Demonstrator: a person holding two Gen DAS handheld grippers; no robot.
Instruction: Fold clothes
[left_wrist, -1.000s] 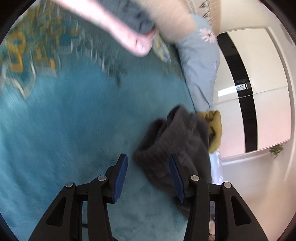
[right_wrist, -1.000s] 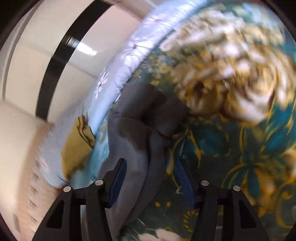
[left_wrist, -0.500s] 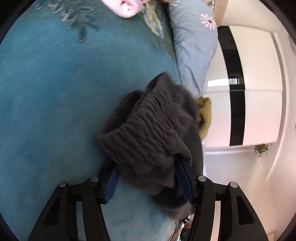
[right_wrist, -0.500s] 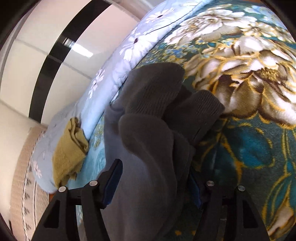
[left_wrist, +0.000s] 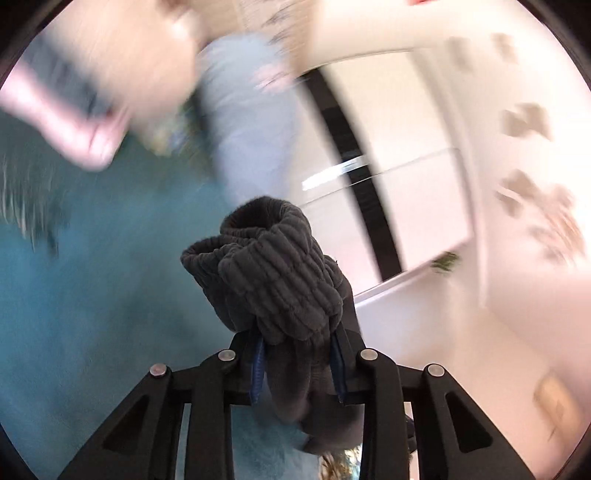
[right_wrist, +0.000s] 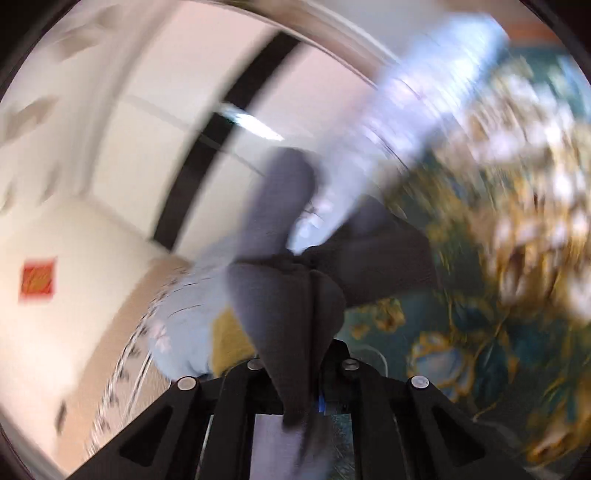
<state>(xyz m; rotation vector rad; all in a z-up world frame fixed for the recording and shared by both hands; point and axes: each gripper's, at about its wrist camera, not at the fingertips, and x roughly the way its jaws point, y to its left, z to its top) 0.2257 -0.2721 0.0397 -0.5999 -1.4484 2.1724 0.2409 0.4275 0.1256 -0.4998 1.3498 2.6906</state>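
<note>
A dark grey garment with a ribbed elastic waistband (left_wrist: 273, 273) is bunched between the blue pads of my left gripper (left_wrist: 297, 363), which is shut on it and holds it above the teal blanket (left_wrist: 92, 295). In the right wrist view, another part of the same grey garment (right_wrist: 288, 314) is pinched in my right gripper (right_wrist: 301, 369), also shut, and the cloth trails away to the bed. Both views are blurred by motion.
A folded pink and grey pile (left_wrist: 74, 110) lies at the far left on the blanket. A light blue floral pillow (left_wrist: 251, 122) lies along the bed's edge, with a mustard cloth (right_wrist: 229, 343) beside it. White wardrobe doors with a black stripe (left_wrist: 354, 192) stand behind.
Both grippers went from open around the grey garment to shut on it. They have lifted it off the blanket, and both views have swung up toward the wardrobe.
</note>
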